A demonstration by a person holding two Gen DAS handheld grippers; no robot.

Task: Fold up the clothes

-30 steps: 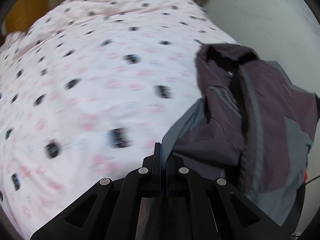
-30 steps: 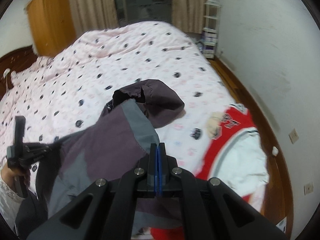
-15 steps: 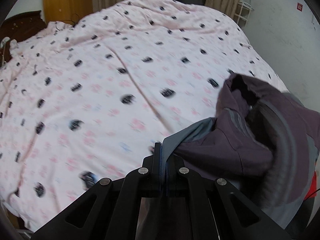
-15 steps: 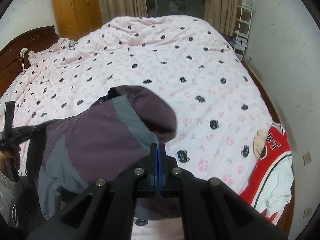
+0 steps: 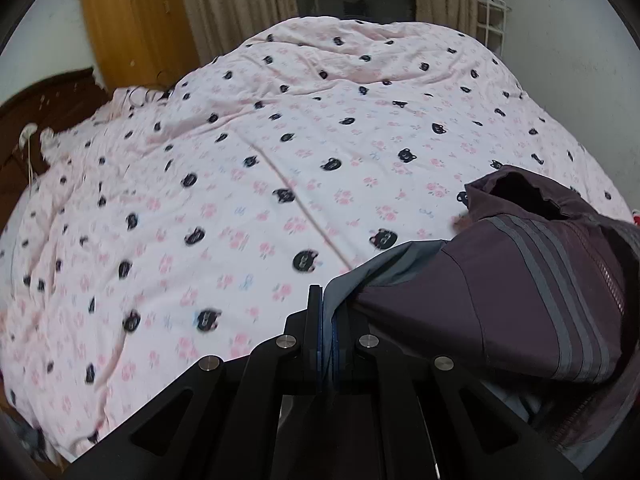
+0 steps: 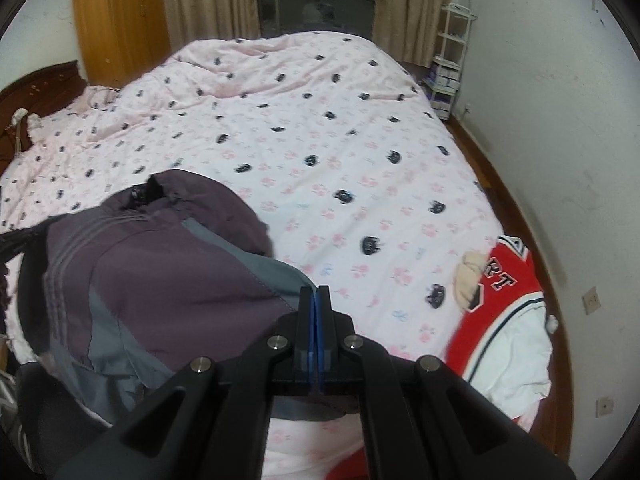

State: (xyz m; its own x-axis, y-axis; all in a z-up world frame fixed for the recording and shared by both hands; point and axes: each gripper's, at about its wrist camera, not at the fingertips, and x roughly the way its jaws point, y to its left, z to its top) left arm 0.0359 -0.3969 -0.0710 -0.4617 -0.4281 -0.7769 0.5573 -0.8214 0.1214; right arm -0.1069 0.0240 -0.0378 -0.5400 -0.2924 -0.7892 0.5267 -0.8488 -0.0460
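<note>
A purple and grey jacket (image 5: 500, 292) with grey sleeve stripes hangs between my two grippers above the bed. My left gripper (image 5: 326, 296) is shut on its grey hem edge. In the right wrist view the jacket (image 6: 168, 280) spreads to the left, and my right gripper (image 6: 316, 296) is shut on another grey edge of it. The hood opening (image 6: 148, 196) points toward the far side. The left gripper's tip (image 6: 12, 240) shows at the left edge of the right wrist view.
A pink quilt with black bear heads (image 5: 280, 168) covers the bed. A red and white jersey (image 6: 508, 320) lies at the bed's right edge by the wall. A wooden wardrobe (image 6: 116, 24), curtains, a white shelf rack (image 6: 448, 68) and a dark headboard (image 5: 36, 108) surround the bed.
Both grippers have lifted and tilted up with the jacket, so more of the bed and far wall shows. The jacket now hangs stretched wider between them.
</note>
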